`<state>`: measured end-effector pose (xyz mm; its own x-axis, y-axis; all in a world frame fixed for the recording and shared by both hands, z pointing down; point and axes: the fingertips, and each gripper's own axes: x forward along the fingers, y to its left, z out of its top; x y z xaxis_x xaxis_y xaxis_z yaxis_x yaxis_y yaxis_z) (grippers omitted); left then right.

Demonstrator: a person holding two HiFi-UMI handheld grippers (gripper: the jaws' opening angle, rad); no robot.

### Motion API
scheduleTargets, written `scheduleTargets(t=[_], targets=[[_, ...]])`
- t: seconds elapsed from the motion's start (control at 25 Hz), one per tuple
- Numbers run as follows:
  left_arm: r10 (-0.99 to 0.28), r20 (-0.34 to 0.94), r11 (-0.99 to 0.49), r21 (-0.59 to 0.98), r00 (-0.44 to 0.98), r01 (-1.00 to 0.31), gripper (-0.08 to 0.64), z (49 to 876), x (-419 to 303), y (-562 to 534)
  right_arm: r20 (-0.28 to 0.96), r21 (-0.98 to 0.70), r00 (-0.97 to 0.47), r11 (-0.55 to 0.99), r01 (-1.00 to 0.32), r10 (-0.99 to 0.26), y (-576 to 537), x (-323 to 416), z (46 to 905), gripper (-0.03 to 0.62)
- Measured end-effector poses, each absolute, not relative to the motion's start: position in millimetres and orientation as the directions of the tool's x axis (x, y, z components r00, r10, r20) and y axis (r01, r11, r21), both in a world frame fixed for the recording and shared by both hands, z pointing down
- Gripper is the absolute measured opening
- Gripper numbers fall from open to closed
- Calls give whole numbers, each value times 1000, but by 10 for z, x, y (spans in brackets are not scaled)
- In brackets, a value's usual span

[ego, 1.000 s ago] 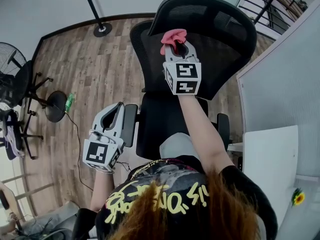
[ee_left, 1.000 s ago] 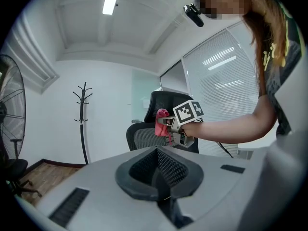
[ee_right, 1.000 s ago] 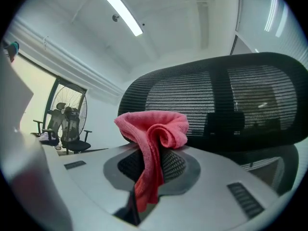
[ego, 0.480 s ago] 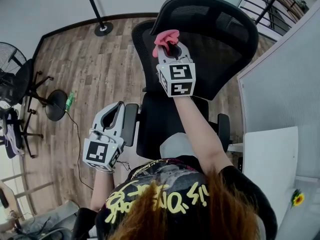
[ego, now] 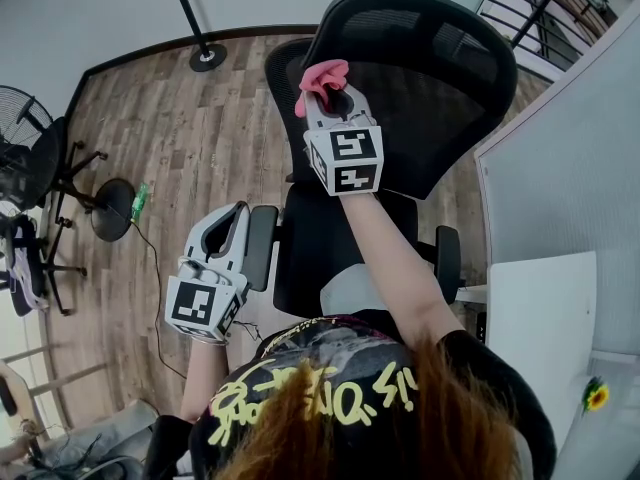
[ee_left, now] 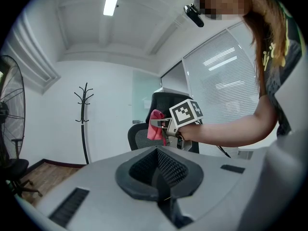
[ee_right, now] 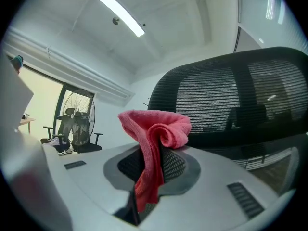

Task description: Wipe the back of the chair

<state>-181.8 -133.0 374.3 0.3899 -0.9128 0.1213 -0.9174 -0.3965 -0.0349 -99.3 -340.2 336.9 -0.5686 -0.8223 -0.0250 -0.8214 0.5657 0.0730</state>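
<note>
The left gripper (ego: 232, 230) hangs low beside the seat (ego: 310, 258), fingers together on nothing, where it was a second ago. On the black mesh office chair (ego: 440, 78), the right gripper (ego: 328, 96) has slid left to the backrest's left edge, fingers clamped on a crumpled pink cloth (ego: 322, 75). Whether the cloth touches the mesh is unclear.

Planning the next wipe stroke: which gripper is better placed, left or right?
Right. The right gripper holds the pink cloth up by the chair back; the left gripper hangs low beside the seat, empty.
</note>
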Motion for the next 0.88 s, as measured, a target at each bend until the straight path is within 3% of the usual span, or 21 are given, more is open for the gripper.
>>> scheduleTargets(t=[0.88], targets=[[-916,127,-387,-24,381,-922,-6,3780,-1789,-1227,-42,212,-679,658,-723,-733,-2945,-1249,3220,61]])
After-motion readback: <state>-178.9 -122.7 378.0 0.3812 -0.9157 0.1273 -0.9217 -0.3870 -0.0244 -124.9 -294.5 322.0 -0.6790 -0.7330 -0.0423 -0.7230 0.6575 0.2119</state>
